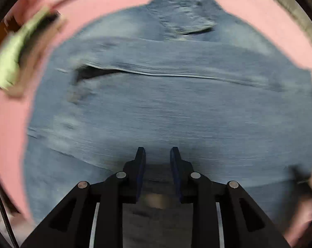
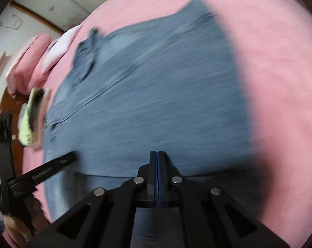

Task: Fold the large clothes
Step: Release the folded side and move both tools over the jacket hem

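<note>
A large blue denim garment [image 1: 166,103] lies spread on a pink bed sheet [image 1: 269,20], with a long seam across it and a narrower end [image 1: 182,14] at the far side. My left gripper [image 1: 158,152] hovers over the near part of the denim, open, its blue-padded fingers [image 1: 141,161] apart and nothing gripped between them. In the right wrist view the same denim [image 2: 156,95] fills the middle. My right gripper [image 2: 158,154] is shut above its near edge, pads pressed together, with no cloth visible between them. The left tool's black finger [image 2: 58,162] reaches onto the denim from the lower left.
A blurred pale green and tan object [image 1: 15,55] [image 2: 29,119] sits at the bed's left edge beside the denim. Pink pillows [image 2: 29,62] and a white cloth [image 2: 56,47] lie at the far left. Bare pink sheet [image 2: 280,82] stretches right of the garment.
</note>
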Demonstrator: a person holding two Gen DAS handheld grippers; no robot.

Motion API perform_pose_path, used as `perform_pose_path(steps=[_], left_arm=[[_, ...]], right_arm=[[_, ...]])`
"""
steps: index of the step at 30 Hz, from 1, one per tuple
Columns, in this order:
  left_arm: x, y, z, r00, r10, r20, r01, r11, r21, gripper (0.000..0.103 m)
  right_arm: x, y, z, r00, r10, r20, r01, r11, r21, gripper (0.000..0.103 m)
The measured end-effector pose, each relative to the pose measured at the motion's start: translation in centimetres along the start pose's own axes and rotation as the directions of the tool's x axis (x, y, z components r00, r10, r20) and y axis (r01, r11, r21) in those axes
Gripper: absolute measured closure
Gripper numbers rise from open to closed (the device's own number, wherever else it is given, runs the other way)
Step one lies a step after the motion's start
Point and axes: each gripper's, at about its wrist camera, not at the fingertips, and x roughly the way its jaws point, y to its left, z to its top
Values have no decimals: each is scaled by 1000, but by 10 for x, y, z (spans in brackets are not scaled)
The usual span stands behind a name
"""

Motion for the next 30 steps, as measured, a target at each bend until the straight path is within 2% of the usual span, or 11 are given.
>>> perform_pose_path(steps=[2, 5, 8, 11, 12, 13, 16, 17, 19, 22, 30], left_arm=[[4, 20, -3, 997, 73, 16, -72, 997, -17, 77], [7, 50, -3, 996, 84, 19, -82, 992, -97, 78], [11, 60, -2, 998, 69, 7, -68, 994, -89, 84], [8, 46, 0, 988, 153, -3, -153, 986, -67, 84], [6, 34, 2, 989, 145, -2, -145, 988, -53, 84], [1, 24, 2, 997, 73, 3, -73, 997, -39, 84], [-7, 4, 4, 994, -106, -3, 105, 994, -40, 84], [-6, -6, 9, 989, -145, -6, 144, 989, -41, 84], [-5, -23, 15, 985, -170, -1, 170, 985, -39, 84], [-3, -31, 29, 981, -192, 13, 192, 980, -50, 84], [8, -33, 78, 976, -201, 78, 208, 974, -88, 83]], right_arm=[[-10, -26, 3, 999, 38, 14, -39, 998, 55, 103], [-22, -41, 4, 999, 40, 30, -42, 998, 56, 103], [-23, -23, 3, 998, -51, 33, 52, 998, -31, 103], [-29, -3, 3, 980, -172, 98, 181, 979, -95, 103], [-34, 4, 2, 966, -210, 151, 230, 964, -134, 103], [-37, 15, 0, 960, -205, 191, 240, 953, -183, 103], [-27, 34, 2, 992, 21, 123, 10, 969, -247, 103], [-18, 40, 2, 990, 123, 74, -102, 965, -241, 103], [3, 54, 2, 977, 211, 2, -205, 951, -232, 103], [36, 82, 5, 984, 147, -100, -170, 942, -288, 103], [54, 101, 49, 995, 81, -58, -95, 944, -315, 103]])
